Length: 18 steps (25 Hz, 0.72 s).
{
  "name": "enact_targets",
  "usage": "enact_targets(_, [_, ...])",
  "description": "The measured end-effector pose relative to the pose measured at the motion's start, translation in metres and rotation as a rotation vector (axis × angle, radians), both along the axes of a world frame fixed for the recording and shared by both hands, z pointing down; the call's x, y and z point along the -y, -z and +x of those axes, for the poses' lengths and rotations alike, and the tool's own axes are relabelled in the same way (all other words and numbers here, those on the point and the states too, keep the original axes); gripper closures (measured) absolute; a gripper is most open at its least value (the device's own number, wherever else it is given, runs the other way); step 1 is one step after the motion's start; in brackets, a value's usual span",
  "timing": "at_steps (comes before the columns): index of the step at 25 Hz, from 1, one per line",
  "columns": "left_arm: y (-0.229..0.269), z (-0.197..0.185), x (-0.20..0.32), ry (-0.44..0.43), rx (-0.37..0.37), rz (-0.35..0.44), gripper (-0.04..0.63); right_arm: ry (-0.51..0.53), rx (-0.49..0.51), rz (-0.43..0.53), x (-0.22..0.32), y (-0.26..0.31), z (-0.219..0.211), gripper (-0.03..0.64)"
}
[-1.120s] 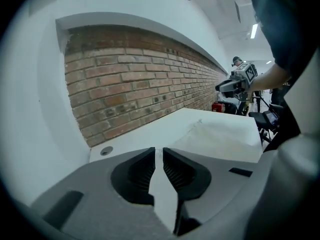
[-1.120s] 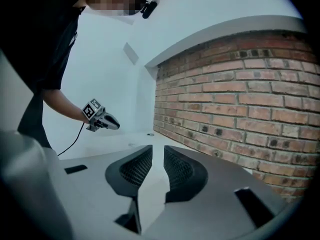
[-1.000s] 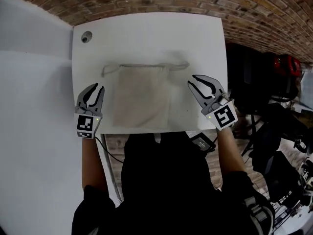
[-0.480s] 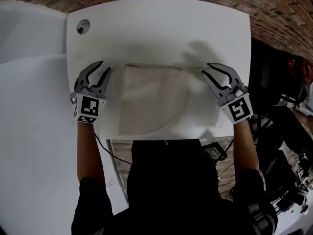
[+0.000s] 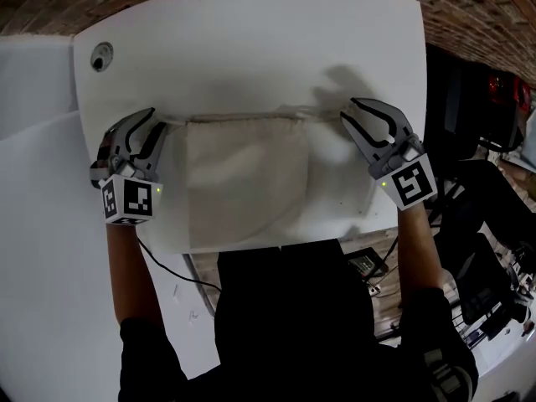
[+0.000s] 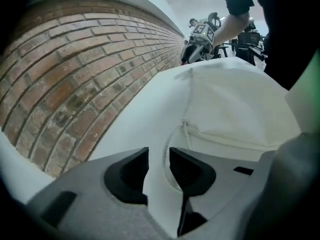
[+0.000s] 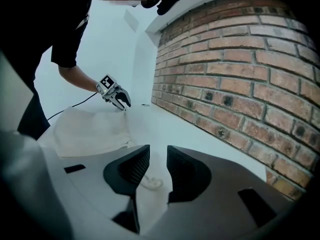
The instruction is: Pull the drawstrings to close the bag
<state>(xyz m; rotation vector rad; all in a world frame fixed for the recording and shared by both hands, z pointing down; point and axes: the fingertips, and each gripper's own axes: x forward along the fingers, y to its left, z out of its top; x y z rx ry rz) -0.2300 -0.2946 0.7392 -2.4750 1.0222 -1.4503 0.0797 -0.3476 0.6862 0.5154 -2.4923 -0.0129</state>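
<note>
A flat cream cloth bag (image 5: 243,178) lies on the white table (image 5: 251,48), mouth toward the far side. Its drawstring (image 5: 174,122) sticks out at both top corners. My left gripper (image 5: 152,126) is at the left corner; its jaws have just been opening and stand open over the cord loop (image 6: 169,146), not pressing it. My right gripper (image 5: 348,110) is at the right corner; its jaws have also just been opening. The right cord loop (image 7: 150,182) lies on the table under their gap, untouched. Each gripper view shows the bag (image 6: 235,104) (image 7: 90,131) and the other gripper beyond it.
A round cable hole (image 5: 102,57) is in the table's far left corner. A brick wall (image 6: 65,79) runs along the far edge. Dark equipment (image 5: 477,182) stands off the right side, and a cable (image 5: 167,262) hangs below the near edge.
Both grippers have come down and forward to the bag's top corners. The left one has rolled and its jaws have spread wider; the right jaws are a little wider too.
</note>
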Motion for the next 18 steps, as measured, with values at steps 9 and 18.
enact_targets(9, [-0.007, 0.000, 0.006, 0.010, 0.029, 0.023, 0.476, 0.048, -0.081, 0.076, -0.001, -0.017, 0.007, 0.512])
enact_targets(18, [-0.006, 0.013, 0.008, 0.004, 0.024, 0.041, 0.560, 0.280, -0.208, 0.168, -0.006, -0.022, -0.019, 0.480])
